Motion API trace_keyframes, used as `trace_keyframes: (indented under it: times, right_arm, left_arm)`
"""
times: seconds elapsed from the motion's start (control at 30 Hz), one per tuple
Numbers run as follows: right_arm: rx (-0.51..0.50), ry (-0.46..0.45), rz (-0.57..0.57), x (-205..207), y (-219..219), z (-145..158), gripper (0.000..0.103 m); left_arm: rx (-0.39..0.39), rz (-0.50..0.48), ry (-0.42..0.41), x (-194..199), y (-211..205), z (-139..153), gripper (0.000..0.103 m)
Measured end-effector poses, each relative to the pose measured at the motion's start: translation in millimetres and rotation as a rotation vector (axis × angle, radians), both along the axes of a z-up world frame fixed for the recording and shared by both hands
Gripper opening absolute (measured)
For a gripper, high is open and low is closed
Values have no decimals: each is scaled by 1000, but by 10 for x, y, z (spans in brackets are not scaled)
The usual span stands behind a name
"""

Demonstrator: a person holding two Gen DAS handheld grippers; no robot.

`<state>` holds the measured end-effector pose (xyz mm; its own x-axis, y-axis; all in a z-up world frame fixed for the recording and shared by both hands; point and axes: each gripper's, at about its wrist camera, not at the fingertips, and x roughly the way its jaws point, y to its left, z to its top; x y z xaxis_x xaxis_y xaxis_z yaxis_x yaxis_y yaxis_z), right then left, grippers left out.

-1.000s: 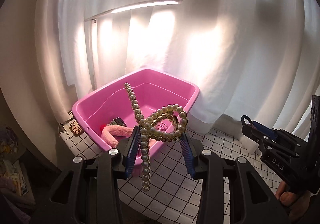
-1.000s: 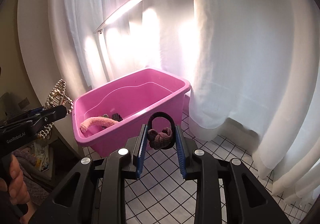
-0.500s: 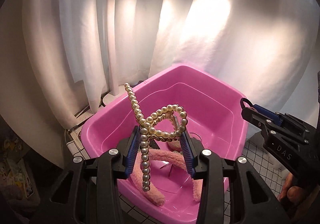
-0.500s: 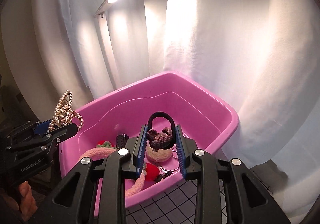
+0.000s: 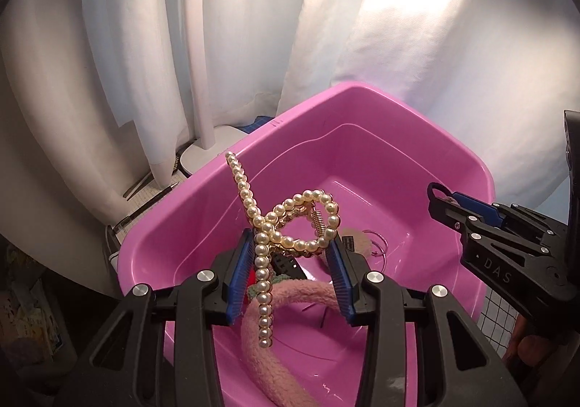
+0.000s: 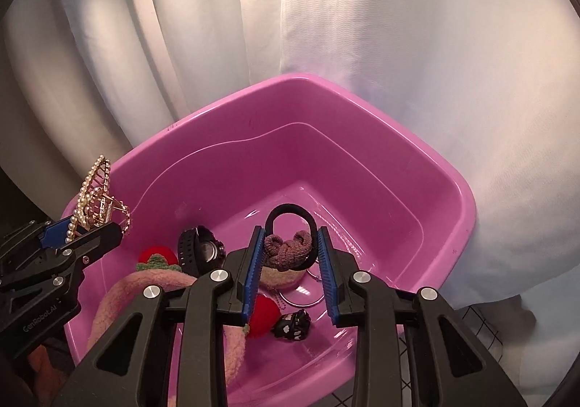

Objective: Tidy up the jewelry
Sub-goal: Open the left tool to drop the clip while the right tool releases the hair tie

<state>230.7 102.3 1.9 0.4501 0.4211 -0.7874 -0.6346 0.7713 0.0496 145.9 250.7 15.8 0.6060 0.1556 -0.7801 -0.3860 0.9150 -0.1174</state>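
My left gripper [image 5: 291,254] is shut on a pearl hair clip [image 5: 290,222] and holds it above the pink tub [image 5: 380,106]. The clip also shows at the left of the right wrist view [image 6: 96,196]. My right gripper [image 6: 290,251] is shut on a black hair tie with a brown knitted knot [image 6: 288,249], held over the tub [image 6: 326,91]. In the tub lie a pink fluffy headband [image 6: 145,283], a black watch [image 6: 199,251], red strawberry pieces [image 6: 156,254], a black charm [image 6: 291,325] and a thin ring [image 6: 301,298].
White curtains [image 5: 398,26] hang behind the tub. A white lamp pole and base [image 5: 203,138] stand at the back left. The tub rests on a white grid-patterned surface [image 5: 496,327]. The right gripper shows in the left wrist view [image 5: 438,196].
Both grippers have moved forward and now hang over the tub, looking down into it. Each still holds its item. The lamp bar has left the top of the views.
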Motion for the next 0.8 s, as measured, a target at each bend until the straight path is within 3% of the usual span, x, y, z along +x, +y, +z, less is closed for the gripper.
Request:
trace_keyframes:
  times: [0.03, 0.07, 0.1, 0.17, 0.5, 0.8]
  right_arm:
    - [-8, 9, -7, 19, 3, -18, 43]
    - [-11, 14, -14, 33, 2, -29, 58]
    - [-11, 13, -19, 52, 5, -37, 64]
    - [-17, 4, -28, 55, -1, -34, 64]
    - [-13, -3, -48, 65, -50, -11, 66]
    - [1, -19, -49, -47, -100, 14, 66]
  left_arm:
    - [0, 4, 5, 12, 14, -16, 41]
    - [9, 13, 7, 19, 23, -17, 43]
    - [18, 22, 8, 24, 30, -8, 58]
    - [24, 48, 0, 11, 67, 20, 87]
    - [-6, 113, 58, 40, 226, -55, 88]
    - [49, 117, 62, 32, 175, -21, 88]
